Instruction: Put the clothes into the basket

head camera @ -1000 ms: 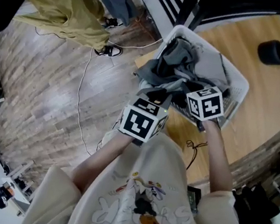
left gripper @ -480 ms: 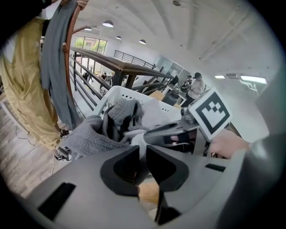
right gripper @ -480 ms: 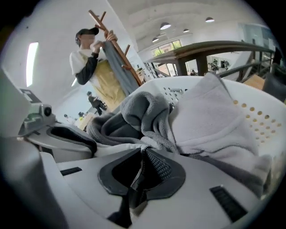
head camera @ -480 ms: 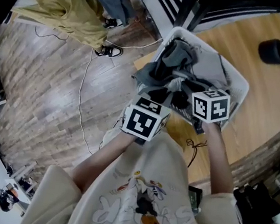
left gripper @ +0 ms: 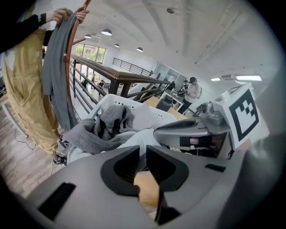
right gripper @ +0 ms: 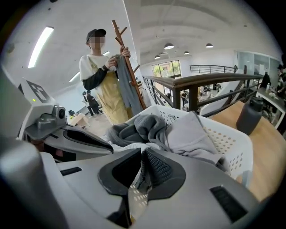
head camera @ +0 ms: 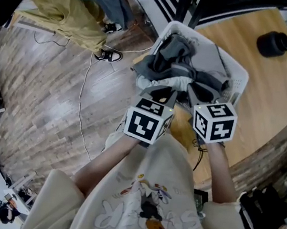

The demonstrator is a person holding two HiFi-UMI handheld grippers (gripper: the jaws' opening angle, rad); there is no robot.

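A white perforated basket stands at the edge of a wooden table, heaped with grey clothes. A pale garment lies across the near side of the heap and runs to both sets of jaws. My left gripper and right gripper point at it side by side from the basket's near rim. In the left gripper view the left gripper has its jaws nearly together with pale cloth at the slit. In the right gripper view the right gripper is shut with a thin strip of that cloth pinched between its jaws.
A black jug stands on the wooden table beyond the basket. A person holds a grey garment at a wooden coat stand past the basket's left. A cable trails over the plank floor. A dark railing runs behind.
Both grippers have drawn back from above the heap toward the basket's near rim, jaws still together. The pale garment now shows stretched between their tips.
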